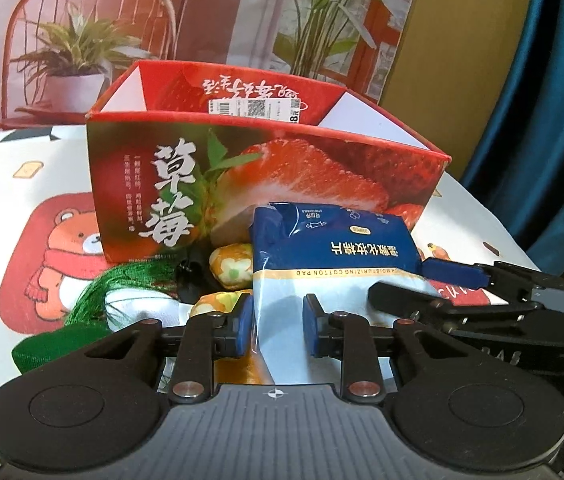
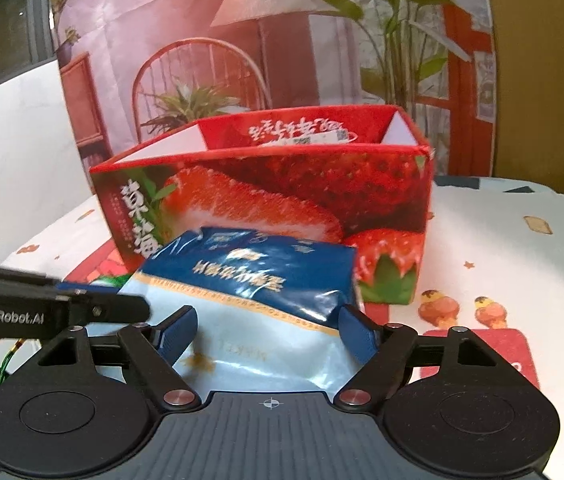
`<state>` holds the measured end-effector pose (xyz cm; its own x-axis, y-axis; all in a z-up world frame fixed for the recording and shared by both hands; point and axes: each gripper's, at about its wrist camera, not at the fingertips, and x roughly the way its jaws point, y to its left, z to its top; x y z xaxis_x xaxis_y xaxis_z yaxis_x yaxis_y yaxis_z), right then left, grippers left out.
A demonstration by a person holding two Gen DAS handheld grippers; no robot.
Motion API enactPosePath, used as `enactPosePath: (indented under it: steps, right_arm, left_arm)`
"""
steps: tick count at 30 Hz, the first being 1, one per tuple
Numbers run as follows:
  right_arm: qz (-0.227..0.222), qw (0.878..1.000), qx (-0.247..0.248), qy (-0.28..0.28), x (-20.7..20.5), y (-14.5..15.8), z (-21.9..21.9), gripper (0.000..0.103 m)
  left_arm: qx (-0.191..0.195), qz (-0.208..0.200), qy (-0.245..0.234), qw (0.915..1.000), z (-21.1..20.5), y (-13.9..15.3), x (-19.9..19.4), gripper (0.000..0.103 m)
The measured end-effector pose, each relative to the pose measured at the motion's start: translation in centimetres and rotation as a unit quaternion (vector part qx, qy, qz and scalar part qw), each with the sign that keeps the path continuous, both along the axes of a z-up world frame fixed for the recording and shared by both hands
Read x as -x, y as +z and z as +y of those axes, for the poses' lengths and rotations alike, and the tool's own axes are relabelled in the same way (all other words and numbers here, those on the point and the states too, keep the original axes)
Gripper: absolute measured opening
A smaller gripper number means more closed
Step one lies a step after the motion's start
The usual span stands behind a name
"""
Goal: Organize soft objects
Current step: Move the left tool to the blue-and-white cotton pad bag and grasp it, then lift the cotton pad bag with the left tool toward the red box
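A blue and white pack of cotton pads (image 1: pixel 334 256) (image 2: pixel 249 280) leans against the front of an open red strawberry box (image 1: pixel 265 168) (image 2: pixel 261 200). My left gripper (image 1: pixel 276 326) is shut on the pack's near left corner, with both blue pads against the soft wrapper. My right gripper (image 2: pixel 267 328) stands open and straddles the pack's near end, one pad close to each side. From the left wrist view the right gripper (image 1: pixel 402 280) reaches in from the right. Nothing shows inside the box.
Left of the pack lie two floral padded pieces (image 1: pixel 231 266), a green tassel (image 1: pixel 121 280), a white cloth (image 1: pixel 137 308) and a green strap (image 1: pixel 61 344). A bear-print cloth (image 1: pixel 41 208) covers the table. A printed backdrop stands behind and a blue curtain (image 1: pixel 542 120) hangs at right.
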<state>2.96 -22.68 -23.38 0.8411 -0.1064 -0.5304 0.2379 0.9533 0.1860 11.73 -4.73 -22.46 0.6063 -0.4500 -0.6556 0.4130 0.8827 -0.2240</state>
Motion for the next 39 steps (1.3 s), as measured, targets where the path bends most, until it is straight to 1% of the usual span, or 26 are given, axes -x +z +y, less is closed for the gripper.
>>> enactPosePath:
  steps: [5,10,14,16,17,20,25,33,36,39]
  right_arm:
    - [0.002,1.0,-0.004,-0.029,0.3,-0.1,-1.0,0.076]
    - [0.009,0.999,-0.023,-0.038,0.4,-0.6,-1.6,0.076]
    - [0.012,0.998,-0.05,-0.025,0.2,-0.9,-1.8,0.075]
    - [0.012,0.998,-0.055,-0.017,0.2,-0.9,-1.6,0.07]
    - [0.011,0.998,-0.056,-0.011,0.2,-0.8,-1.4,0.069]
    - [0.01,0.999,-0.05,-0.001,0.0,-0.6,-0.9,0.068]
    - [0.006,0.998,-0.055,0.008,0.0,-0.4,-0.6,0.063]
    - [0.002,0.998,-0.054,0.022,-0.2,-0.2,-0.2,0.061]
    - [0.0,0.998,-0.053,0.024,-0.1,-0.1,-0.2,0.06]
    - [0.001,0.998,-0.053,0.024,-0.1,-0.2,-0.2,0.059]
  left_arm:
    - [0.003,0.003,0.004,1.0,0.1,-0.2,0.0,0.029]
    - [0.004,0.005,0.005,1.0,0.2,-0.2,0.1,0.029]
    - [0.006,0.008,0.006,0.9999,0.2,-0.1,-0.1,0.029]
    - [0.004,0.008,0.007,0.9999,0.2,0.0,-0.1,0.029]
    - [0.002,0.008,0.008,0.9999,0.1,0.1,-0.1,0.029]
    - [-0.003,0.005,0.013,0.9999,0.2,0.4,0.0,0.029]
    - [-0.003,0.002,0.022,0.9998,0.6,0.7,0.1,0.029]
    - [0.0,0.006,0.034,0.9994,1.0,0.7,0.0,0.03]
    - [-0.005,0.003,0.035,0.9994,0.6,0.6,0.2,0.03]
    - [-0.002,0.006,0.037,0.9993,0.6,0.5,0.2,0.033]
